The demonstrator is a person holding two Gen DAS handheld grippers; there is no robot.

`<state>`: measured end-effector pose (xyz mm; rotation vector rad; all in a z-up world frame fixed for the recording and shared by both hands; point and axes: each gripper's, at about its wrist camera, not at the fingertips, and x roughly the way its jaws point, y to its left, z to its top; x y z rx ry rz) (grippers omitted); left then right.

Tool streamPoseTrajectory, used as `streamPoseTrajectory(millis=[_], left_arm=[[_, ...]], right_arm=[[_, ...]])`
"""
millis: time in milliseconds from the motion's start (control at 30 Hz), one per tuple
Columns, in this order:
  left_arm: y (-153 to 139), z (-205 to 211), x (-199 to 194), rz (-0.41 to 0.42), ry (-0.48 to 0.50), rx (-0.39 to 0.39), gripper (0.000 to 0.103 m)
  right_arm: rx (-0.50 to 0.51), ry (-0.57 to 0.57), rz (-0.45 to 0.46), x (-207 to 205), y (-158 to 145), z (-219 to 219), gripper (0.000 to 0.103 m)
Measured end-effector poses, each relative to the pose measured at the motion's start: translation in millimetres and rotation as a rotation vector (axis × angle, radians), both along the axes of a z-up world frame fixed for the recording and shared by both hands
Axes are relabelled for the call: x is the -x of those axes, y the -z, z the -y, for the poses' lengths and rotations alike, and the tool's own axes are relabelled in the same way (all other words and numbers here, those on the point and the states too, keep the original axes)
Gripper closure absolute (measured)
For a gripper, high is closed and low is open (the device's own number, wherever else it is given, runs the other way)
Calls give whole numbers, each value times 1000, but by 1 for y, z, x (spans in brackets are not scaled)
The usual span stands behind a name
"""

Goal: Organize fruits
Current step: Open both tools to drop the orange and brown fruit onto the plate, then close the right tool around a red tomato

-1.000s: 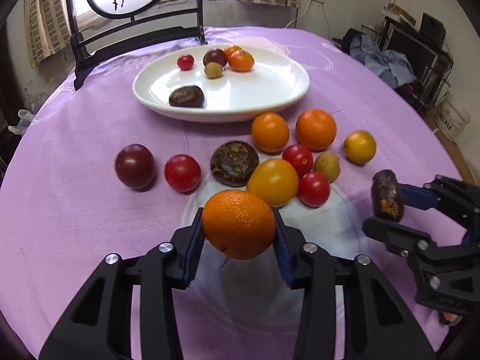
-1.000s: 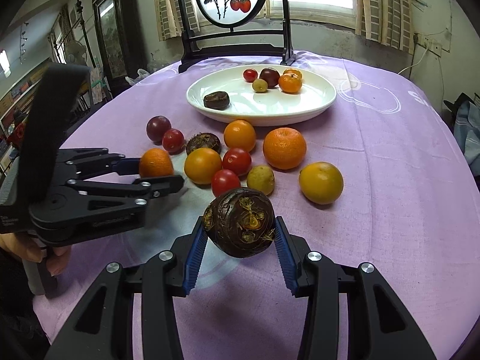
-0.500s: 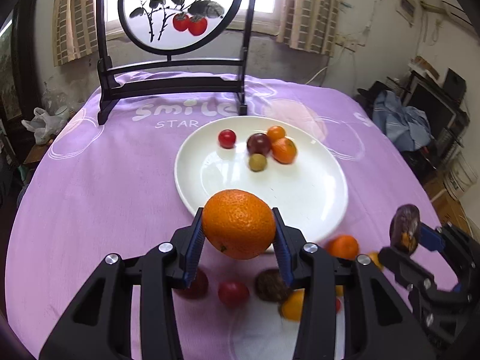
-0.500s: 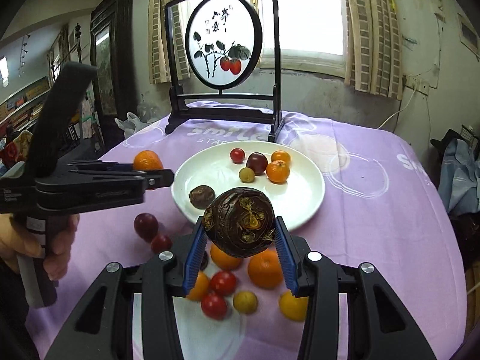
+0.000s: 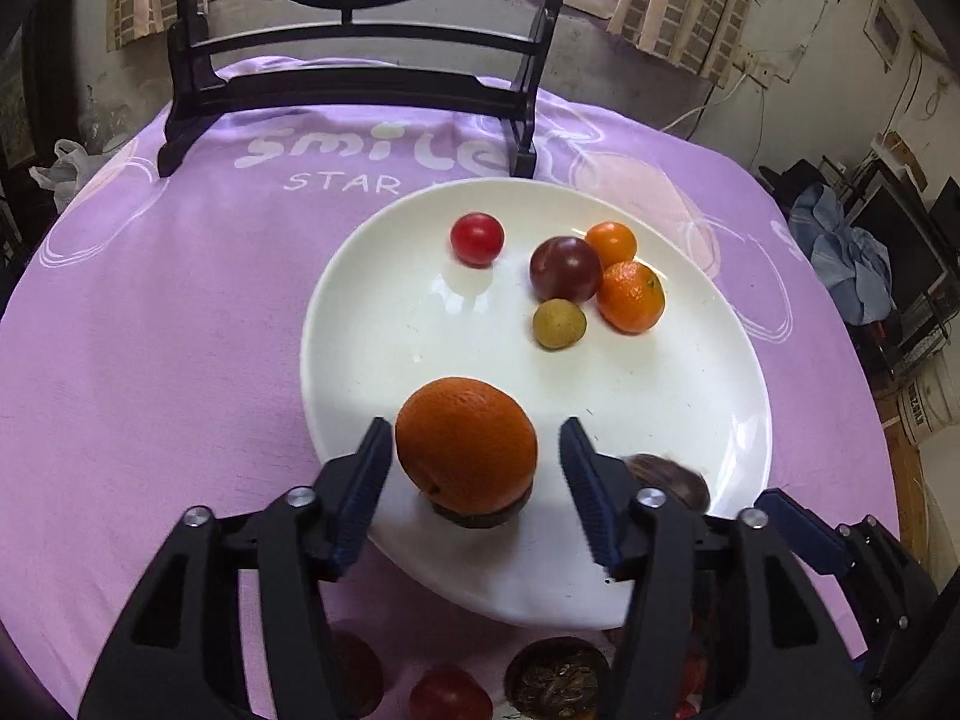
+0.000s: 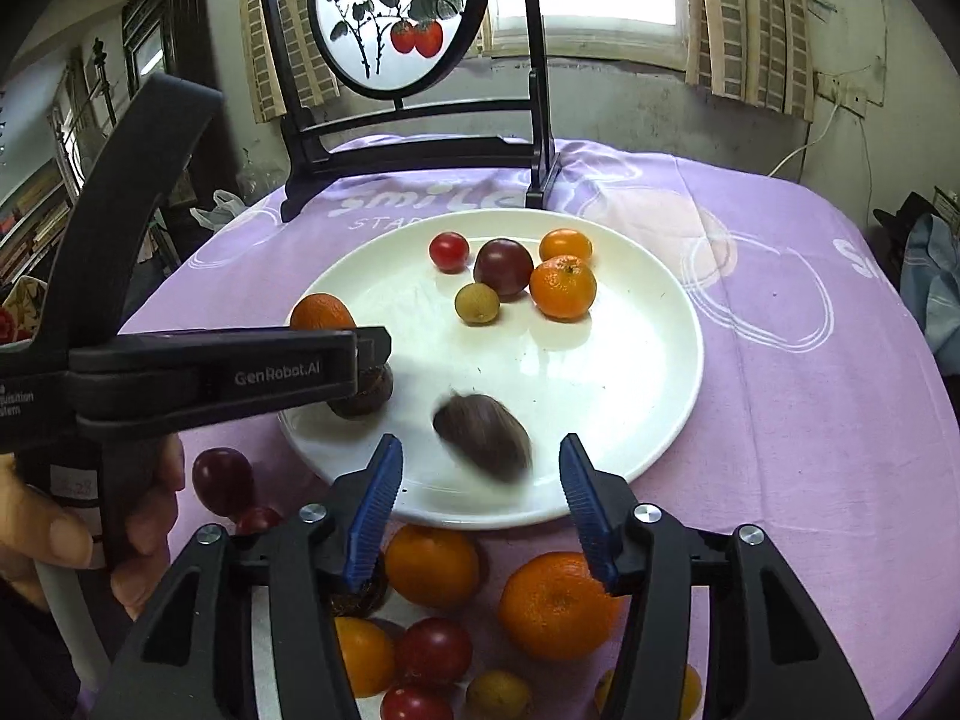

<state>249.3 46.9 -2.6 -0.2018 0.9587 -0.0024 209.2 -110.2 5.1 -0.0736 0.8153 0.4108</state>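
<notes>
a plate (image 6: 660, 396) sat mid-table on the tablecloth (image 6: 810, 420), in front of a standing screen (image 6: 399, 12). five small fruits clustered at its far side, among them a cherry tomato (image 6: 449, 251) leftmost and a mandarin (image 6: 562, 287) rightmost. more fruit lay on the cloth before the plate's near rim.

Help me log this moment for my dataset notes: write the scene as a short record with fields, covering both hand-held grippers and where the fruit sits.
left hand-held gripper: open, jaws either side of the large orange
large orange: appears to rest on a dark brown fruit near the white plate's rim
right hand-held gripper: open
blurred dark fruit: over the plate, clear of both jaws
plate, far side: red tomato, plum, two tangerines, yellow-green fruit
off plate: more fruit on the purple cloth
</notes>
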Motion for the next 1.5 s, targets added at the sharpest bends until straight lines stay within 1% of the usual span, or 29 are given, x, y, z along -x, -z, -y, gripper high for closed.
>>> streamPoseTrajectory(millis=[67, 133, 267, 300, 333, 467, 533, 733, 867, 1067, 1267, 1367, 1433, 1500], left_arm=[[-8, -1, 10, 36, -9, -19, 32], [-15, -2, 18, 48, 6, -22, 31], [-28, -6, 43, 71, 8, -16, 22], [-30, -7, 49, 77, 9, -13, 16], [-31, -7, 57, 82, 11, -10, 14], [-28, -4, 89, 91, 28, -14, 9], [-22, -2, 103, 90, 29, -25, 8], [2, 4, 136, 47, 60, -84, 8], [13, 5, 148, 42, 73, -96, 8], [21, 0, 152, 47, 67, -102, 8], [28, -5, 152, 23, 71, -96, 8], [27, -8, 152, 29, 63, -86, 8], [26, -8, 153, 43, 58, -92, 8], [25, -8, 153, 48, 57, -99, 8]], right_arm=[[3, -6, 12, 6, -3, 3, 46], [-4, -9, 16, 14, -6, 10, 46], [-10, -17, 24, 34, -8, 23, 45], [-9, -20, 25, 41, -7, 26, 45], [-8, -22, 26, 46, -7, 28, 44], [24, -33, 49, 73, -7, 37, 43], [43, -39, 59, 85, -6, 40, 39], [76, -75, 50, 115, 3, 40, 39], [97, -91, 33, 125, 12, 34, 39], [108, -99, -5, 127, 21, 27, 39], [134, -106, -66, 118, 35, 17, 39], [143, -108, -87, 113, 39, 13, 39], [150, -107, -98, 110, 42, 9, 41], [162, -104, -112, 107, 45, 4, 46]])
